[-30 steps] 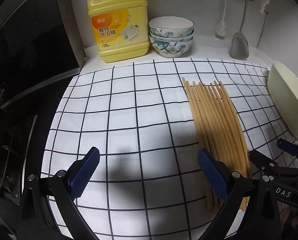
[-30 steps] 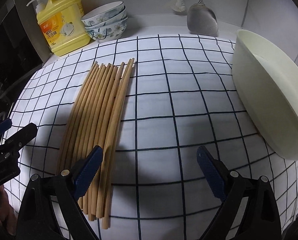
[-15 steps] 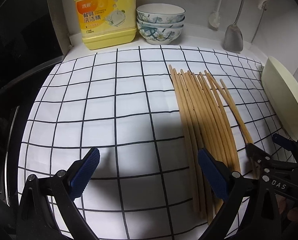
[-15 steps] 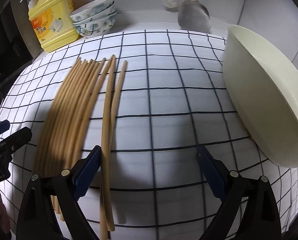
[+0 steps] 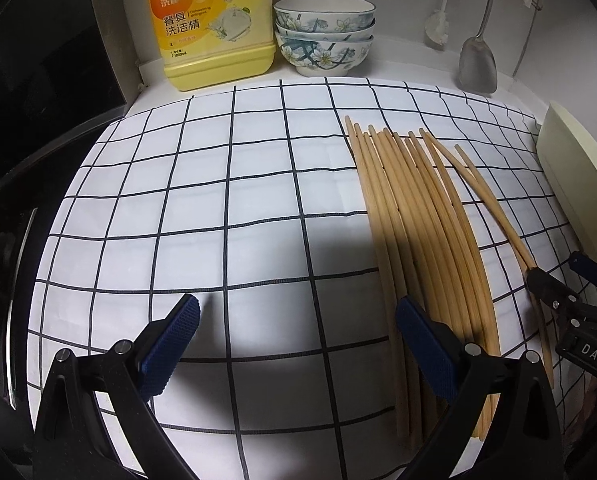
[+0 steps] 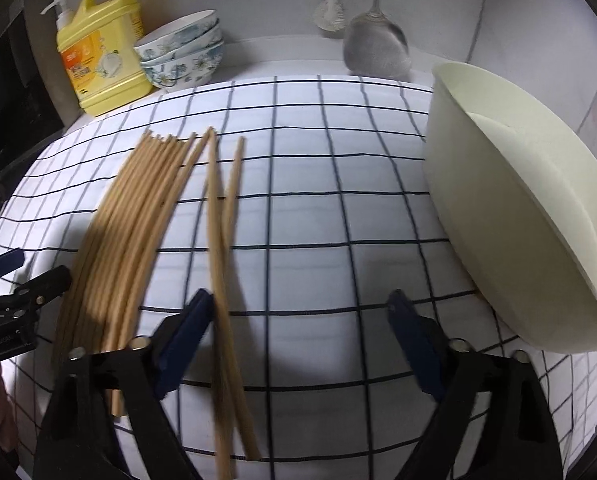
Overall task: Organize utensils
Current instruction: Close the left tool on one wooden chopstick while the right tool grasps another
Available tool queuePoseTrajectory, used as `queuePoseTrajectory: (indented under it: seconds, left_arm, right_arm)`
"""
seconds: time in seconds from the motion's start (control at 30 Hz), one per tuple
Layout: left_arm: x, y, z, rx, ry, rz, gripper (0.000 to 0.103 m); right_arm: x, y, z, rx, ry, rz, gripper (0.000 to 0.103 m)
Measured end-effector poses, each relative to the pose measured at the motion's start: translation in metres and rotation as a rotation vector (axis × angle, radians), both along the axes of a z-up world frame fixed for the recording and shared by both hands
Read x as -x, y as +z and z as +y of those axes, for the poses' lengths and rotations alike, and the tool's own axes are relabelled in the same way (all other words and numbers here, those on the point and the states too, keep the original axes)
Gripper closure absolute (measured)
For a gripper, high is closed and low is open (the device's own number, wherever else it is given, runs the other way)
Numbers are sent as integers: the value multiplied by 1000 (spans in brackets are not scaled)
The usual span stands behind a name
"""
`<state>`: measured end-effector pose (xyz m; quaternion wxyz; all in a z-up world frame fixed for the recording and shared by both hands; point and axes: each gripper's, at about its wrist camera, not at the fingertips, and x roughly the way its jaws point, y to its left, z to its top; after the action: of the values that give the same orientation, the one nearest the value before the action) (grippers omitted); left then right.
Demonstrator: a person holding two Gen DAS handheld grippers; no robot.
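Note:
A row of several wooden chopsticks [image 5: 422, 240] lies on the white checked cloth [image 5: 218, 200]; it also shows in the right wrist view [image 6: 138, 216]. Two chopsticks [image 6: 222, 216] lie split off to the right of the row, crossing each other. My right gripper [image 6: 298, 320] is open, its left finger [image 6: 186, 332] touching these two; it shows at the right edge of the left wrist view [image 5: 558, 300]. My left gripper [image 5: 294, 340] is open and empty, low over the cloth left of the row, its right finger [image 5: 426, 348] over the row's near ends.
A cream basin [image 6: 518, 208] leans at the right. At the back stand a yellow detergent jug [image 5: 210, 24], three stacked floral bowls [image 5: 324, 36], a hanging spatula [image 5: 478, 60] and a brush [image 5: 438, 28]. A dark stove edge [image 5: 38, 120] is on the left.
The right gripper has pushed two chopsticks rightward, away from the row, and they now cross. Both grippers have moved forward a little; both stay open.

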<state>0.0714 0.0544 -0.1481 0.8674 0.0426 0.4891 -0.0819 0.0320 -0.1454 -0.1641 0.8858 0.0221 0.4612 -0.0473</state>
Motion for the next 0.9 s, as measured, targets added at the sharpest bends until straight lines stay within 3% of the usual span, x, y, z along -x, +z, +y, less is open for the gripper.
queuePoseTrajectory:
  seconds: [0.17, 0.3, 0.5, 0.57, 0.67, 0.83, 0.9]
  left_arm:
    - [1, 1, -3, 12, -15, -2, 9]
    - [1, 0, -6, 15, -22, 3, 18]
    - [0, -3, -9, -3, -42, 5, 26]
    - [0, -2, -8, 0, -43, 3, 28]
    - [0, -2, -7, -1, -44, 0, 33]
    - [0, 1, -13, 3, -62, -5, 55]
    - [1, 2, -16, 5, -78, -4, 71]
  right_arm:
    - [-2, -2, 7, -5, 39, 10, 38]
    - [-4, 0, 8, -19, 52, 8, 48]
    - [-6, 1, 5, -39, 64, 10, 57]
    - [-5, 1, 3, -35, 65, 8, 64]
    - [-5, 1, 3, -26, 69, 9, 82]
    - [-5, 1, 6, -25, 86, 15, 91]
    - [-5, 2, 9, -27, 95, 15, 96]
